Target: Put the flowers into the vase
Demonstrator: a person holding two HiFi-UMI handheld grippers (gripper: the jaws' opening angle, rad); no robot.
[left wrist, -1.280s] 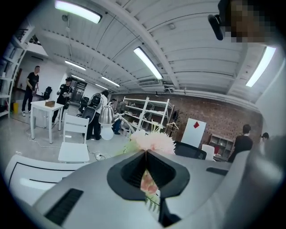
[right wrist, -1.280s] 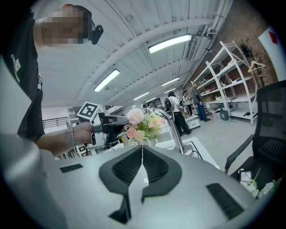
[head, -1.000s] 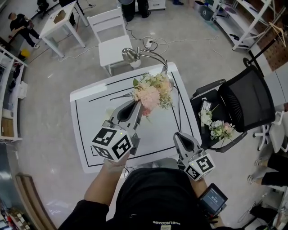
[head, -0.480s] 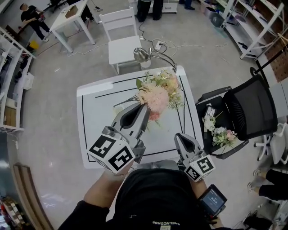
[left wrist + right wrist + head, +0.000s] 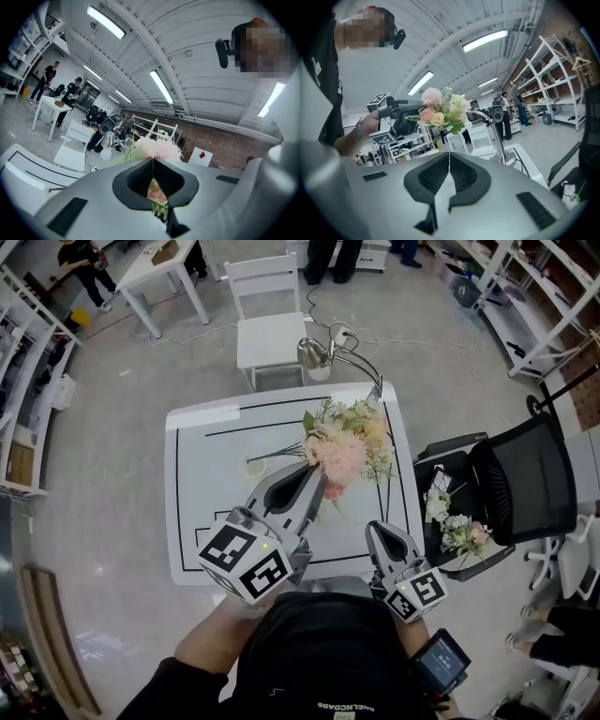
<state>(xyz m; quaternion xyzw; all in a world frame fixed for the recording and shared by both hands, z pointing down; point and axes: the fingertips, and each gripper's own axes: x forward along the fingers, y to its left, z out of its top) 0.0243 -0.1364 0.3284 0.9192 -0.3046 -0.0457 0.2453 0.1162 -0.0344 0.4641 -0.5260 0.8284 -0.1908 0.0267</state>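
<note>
holding entry: pink and cream flower bouquet, clamped by its stems in the fingers of the left gripper, held above the white black-lined desk. right gripper: fingers pressed together, nothing gripped, at the desk's near edge.

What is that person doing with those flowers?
A person holds a claw tool in each hand. The left claw is shut on a bunch of flowers, held up above the white table. The right claw is shut and empty. On the black chair lie more flowers.
</note>
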